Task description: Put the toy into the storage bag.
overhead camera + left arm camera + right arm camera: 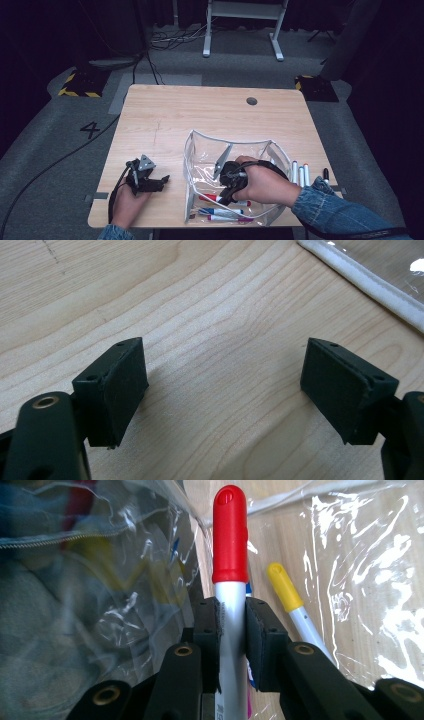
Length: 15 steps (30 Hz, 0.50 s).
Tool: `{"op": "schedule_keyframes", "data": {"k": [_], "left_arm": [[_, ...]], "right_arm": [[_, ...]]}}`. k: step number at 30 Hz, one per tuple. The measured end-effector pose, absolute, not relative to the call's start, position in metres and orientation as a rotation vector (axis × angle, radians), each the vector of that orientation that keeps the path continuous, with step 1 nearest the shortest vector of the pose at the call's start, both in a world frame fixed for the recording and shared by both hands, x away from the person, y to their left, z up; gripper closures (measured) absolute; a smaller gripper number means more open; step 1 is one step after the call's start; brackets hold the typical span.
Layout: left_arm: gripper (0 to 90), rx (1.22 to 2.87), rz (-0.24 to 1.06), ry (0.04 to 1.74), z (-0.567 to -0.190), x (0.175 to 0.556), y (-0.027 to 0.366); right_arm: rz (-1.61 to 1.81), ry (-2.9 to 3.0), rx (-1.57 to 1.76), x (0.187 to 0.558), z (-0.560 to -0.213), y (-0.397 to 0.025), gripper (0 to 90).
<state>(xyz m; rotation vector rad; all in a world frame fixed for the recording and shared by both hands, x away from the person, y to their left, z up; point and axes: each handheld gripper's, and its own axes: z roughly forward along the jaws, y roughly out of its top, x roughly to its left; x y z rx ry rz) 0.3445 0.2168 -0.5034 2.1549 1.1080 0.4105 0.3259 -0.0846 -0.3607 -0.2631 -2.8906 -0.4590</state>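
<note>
Right gripper (pixel 231 625): jaws closed on the white barrel of a red-capped marker (pixel 230 535), which stands up between the pads, cap beyond the jaw tips. The gripper and marker sit inside a clear plastic pouch (pixel 200 150) with white trim, lying near the counter's front edge, right of centre. A yellow-capped marker (pixel 285 587) lies on the pouch floor just beside the held one; in the high view more markers (pixel 225 214) lie in the pouch's front part. Three further markers (pixel 300 172) rest on the counter (pixel 190 110) by its right edge, outside the pouch.

Left gripper (pixel 225 385): jaws wide apart, holding nothing, over bare wood near the front-left corner, beside the pouch's trim.
</note>
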Motion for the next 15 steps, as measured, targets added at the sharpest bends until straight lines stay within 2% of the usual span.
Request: {"op": "schedule_keyframes", "data": {"k": [15], "left_arm": [[19.0,2.154,0.411,1.105,-0.503,0.345,0.217]], "right_arm": [[-0.258,-2.91,-0.271,0.335,-0.392,-0.079,76.8]]}}
